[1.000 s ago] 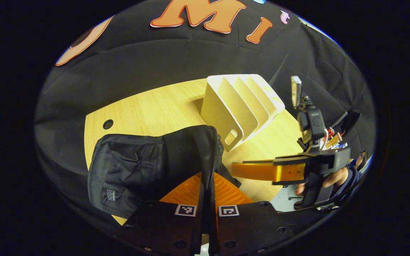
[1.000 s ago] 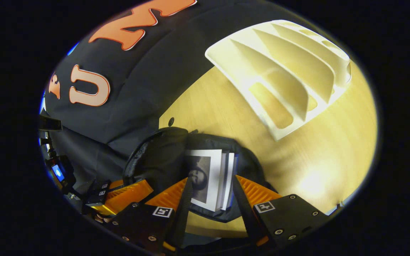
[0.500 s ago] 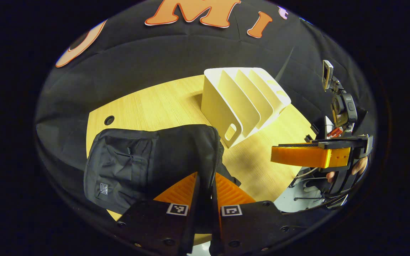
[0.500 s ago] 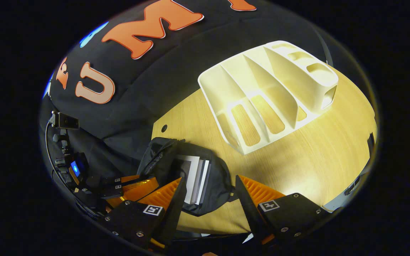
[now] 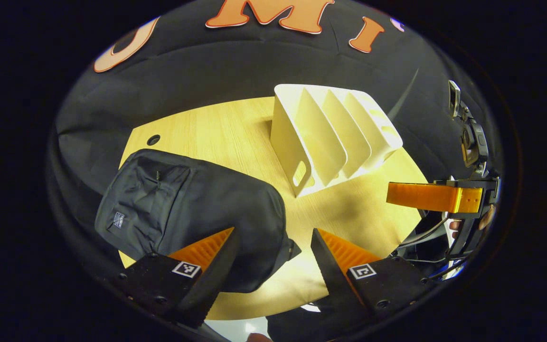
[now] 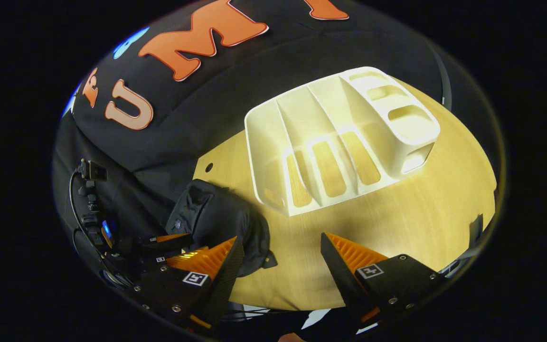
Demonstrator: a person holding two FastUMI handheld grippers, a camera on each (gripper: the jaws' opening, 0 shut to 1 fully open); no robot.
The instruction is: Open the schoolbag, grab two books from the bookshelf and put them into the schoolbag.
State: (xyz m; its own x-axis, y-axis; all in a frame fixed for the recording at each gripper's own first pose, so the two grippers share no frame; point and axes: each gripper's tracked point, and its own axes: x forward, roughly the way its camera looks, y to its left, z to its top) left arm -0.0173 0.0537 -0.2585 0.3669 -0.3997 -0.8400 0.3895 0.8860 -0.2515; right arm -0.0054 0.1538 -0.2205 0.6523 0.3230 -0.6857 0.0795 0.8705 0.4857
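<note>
The black schoolbag [image 5: 188,209] lies on the wooden table [image 5: 216,128], its top fallen closed, with no book showing. My left gripper [image 5: 271,242] hovers open just over the bag's near end, touching nothing. The white bookshelf [image 5: 330,133] stands empty behind the bag. In the right gripper view the schoolbag [image 6: 221,223] sits at lower left and the bookshelf [image 6: 340,137] shows bare slots. My right gripper [image 6: 280,251] is open above the table [image 6: 420,213], right of the bag. The left gripper [image 6: 174,242] appears beside the bag.
The right gripper [image 5: 411,196] hangs side-on past the table's right edge, a hand [image 5: 454,225] holding it. A round cable hole [image 5: 153,139] is in the table's far left corner. Bare wood stretches in front of the bookshelf.
My left gripper let go of the bag's rim and opened. The bag's opening dropped shut over the books. The right gripper drew back from the bag, staying open.
</note>
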